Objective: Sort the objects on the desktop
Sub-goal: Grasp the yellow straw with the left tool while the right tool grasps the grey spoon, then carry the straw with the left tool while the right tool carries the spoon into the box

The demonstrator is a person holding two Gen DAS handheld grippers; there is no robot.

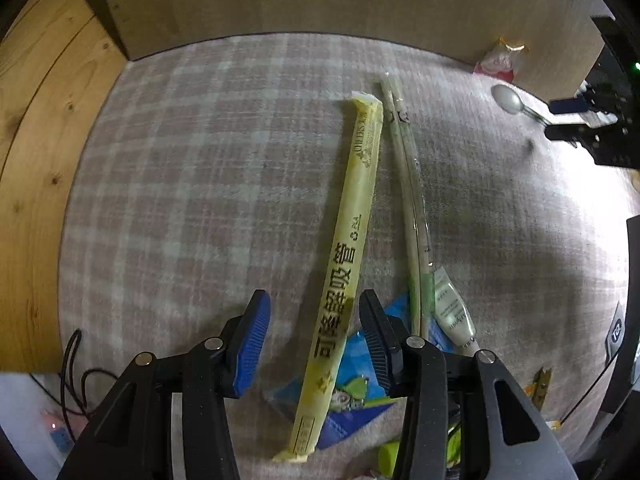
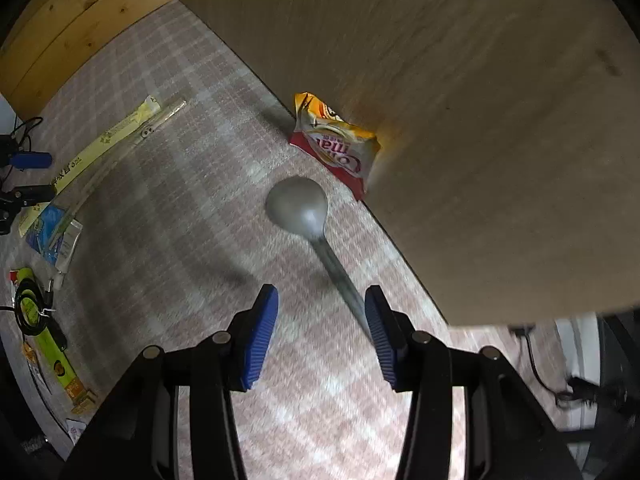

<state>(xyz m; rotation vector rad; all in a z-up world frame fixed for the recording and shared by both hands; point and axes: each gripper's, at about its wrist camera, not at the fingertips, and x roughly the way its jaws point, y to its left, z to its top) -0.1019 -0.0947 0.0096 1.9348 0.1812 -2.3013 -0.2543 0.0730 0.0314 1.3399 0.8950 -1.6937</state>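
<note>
Only the left wrist view shows the left gripper (image 1: 312, 344) with jaws spread astride the yellow straw packet (image 1: 348, 248), pads clear of it, on the checked bench (image 1: 180, 184). The right wrist view alone shows the right gripper (image 2: 322, 336), jaws spread, the grey spoon (image 2: 298, 204) handle beside one pad (contact unclear).

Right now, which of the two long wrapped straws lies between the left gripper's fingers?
The thick yellow-wrapped straw runs between the left gripper fingers; the thin clear-wrapped straw lies outside them, to its right.
</note>
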